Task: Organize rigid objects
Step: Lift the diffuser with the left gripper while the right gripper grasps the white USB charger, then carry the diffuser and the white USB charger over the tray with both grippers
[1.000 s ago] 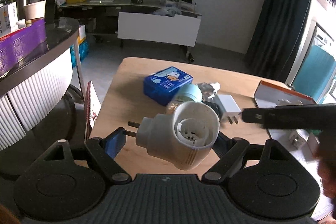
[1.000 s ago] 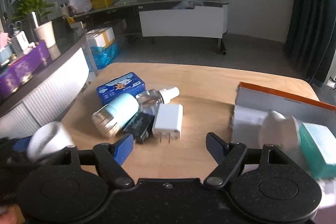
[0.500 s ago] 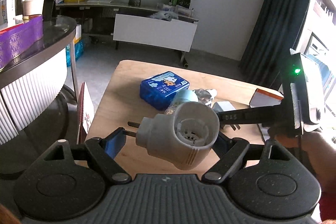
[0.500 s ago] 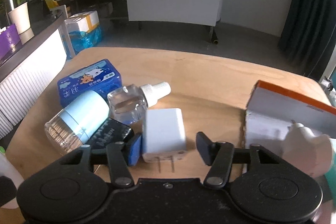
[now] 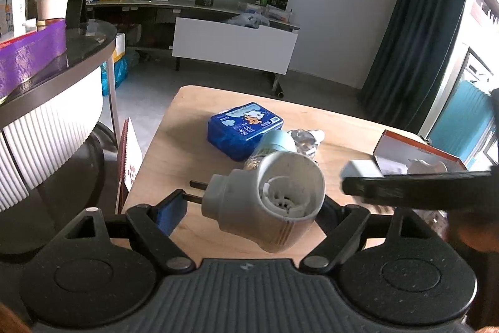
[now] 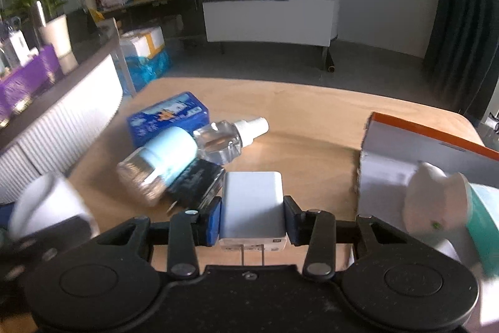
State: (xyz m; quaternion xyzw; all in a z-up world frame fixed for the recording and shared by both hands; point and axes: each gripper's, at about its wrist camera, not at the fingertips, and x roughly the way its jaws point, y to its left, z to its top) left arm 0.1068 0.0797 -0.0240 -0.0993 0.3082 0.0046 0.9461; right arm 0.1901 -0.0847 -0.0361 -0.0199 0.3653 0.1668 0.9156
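The pale wooden surface (image 6: 312,120) with rounded corners carries everything. At its right side stands an open cardboard box with an orange rim and grey-white walls (image 6: 405,145); inside it lie a white rounded plastic item (image 6: 433,198) and, touching it on the right, a teal-and-white box (image 6: 482,208). Toward the left of the surface sits a blue rectangular tin with cartoon print (image 6: 168,117). Just in front of the tin lies a clear cylindrical jar with a pale blue lid (image 6: 159,164) on its side, and against it rests a small clear bottle with a white cap (image 6: 230,136), also lying down. A black flat rectangular item (image 6: 196,183) lies partly under the jar.

The left claw (image 5: 249,208) holds a white plug-in vaporiser with a round open socket and two metal prongs (image 5: 268,198) above the near edge of the surface; the prongs point left, the socket faces the camera, and its fingers sit at either side of the body. The right claw (image 6: 252,217) is closed narrowly on a white square wall charger (image 6: 252,202), its blue pads (image 6: 213,220) pressed to both sides, with the charger's two prongs pointing back toward the camera; whether the charger touches the surface cannot be told. It sits just beside the black item.
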